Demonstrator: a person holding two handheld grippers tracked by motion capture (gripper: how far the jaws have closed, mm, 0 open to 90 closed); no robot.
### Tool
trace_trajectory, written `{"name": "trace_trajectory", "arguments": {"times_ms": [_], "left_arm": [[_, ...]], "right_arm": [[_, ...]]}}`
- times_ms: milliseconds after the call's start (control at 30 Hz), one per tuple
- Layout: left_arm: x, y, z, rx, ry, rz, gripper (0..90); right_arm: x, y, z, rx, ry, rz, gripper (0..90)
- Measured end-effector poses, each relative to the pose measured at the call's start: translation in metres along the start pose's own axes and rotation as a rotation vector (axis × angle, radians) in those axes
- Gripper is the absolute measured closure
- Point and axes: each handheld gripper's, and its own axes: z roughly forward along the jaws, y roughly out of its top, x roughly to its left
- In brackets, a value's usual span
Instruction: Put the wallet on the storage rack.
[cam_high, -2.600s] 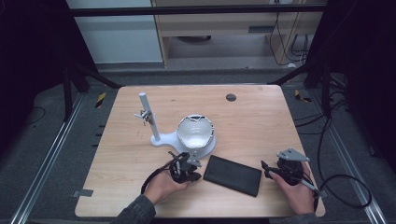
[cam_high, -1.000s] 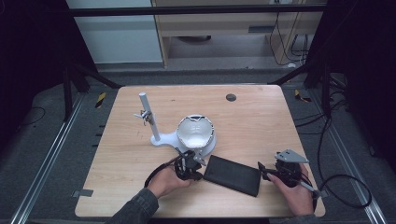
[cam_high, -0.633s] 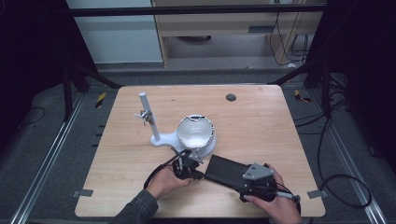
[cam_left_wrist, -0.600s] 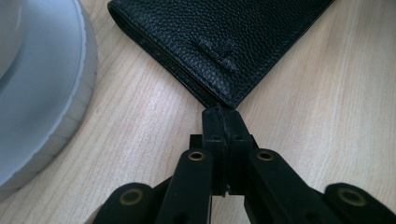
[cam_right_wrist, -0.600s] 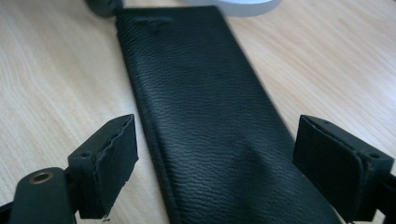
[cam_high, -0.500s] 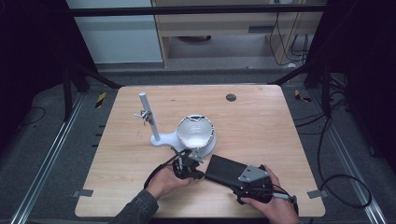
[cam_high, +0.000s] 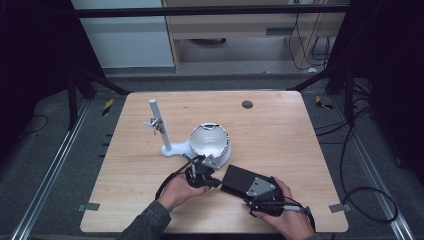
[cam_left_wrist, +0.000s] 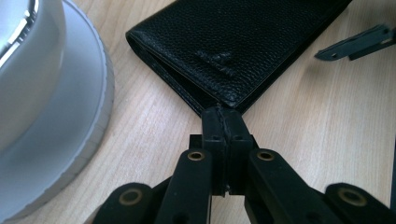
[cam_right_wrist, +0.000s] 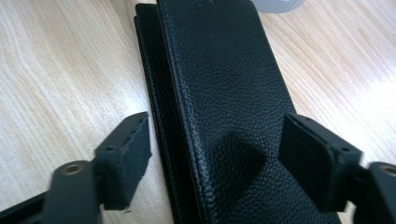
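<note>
A black leather wallet (cam_high: 240, 179) lies flat on the wooden table (cam_high: 280, 135), in front of the white bowl. My left gripper (cam_high: 216, 183) is shut, and its joined tips (cam_left_wrist: 223, 116) rest against the wallet's (cam_left_wrist: 243, 42) near corner with nothing seen between them. My right gripper (cam_high: 252, 194) is over the wallet's other end. Its jaws have just been closing and stand open astride the wallet (cam_right_wrist: 224, 93), the left fingertip (cam_right_wrist: 133, 140) still a little clear of the edge. The midpoint of the right gripper (cam_right_wrist: 215, 123) lies over the leather.
A white bowl on a round base (cam_high: 210, 142) stands just behind the left gripper, its rim (cam_left_wrist: 56, 93) close beside the jaws. A white post on a stand (cam_high: 159, 125) rises to its left. A dark round spot (cam_high: 247, 104) marks the far table.
The right hand has come in from the table's right side to the wallet's right end, and its jaws now straddle the wallet. The left hand has stayed at the wallet's left end.
</note>
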Motion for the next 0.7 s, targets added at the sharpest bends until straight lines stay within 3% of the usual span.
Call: {"name": "trace_trajectory", "arguments": {"times_ms": [500, 700], "left_arm": [[-0.003, 0.013, -0.002, -0.016, -0.006, 0.003, 88.4], [-0.003, 0.014, -0.002, -0.019, -0.002, 0.003, 88.3]], "right_arm": [[0.001, 0.007, 0.001, 0.019, -0.101, -0.073, 57.3], [0.001, 0.007, 0.001, 0.026, -0.106, -0.087, 60.0]]}}
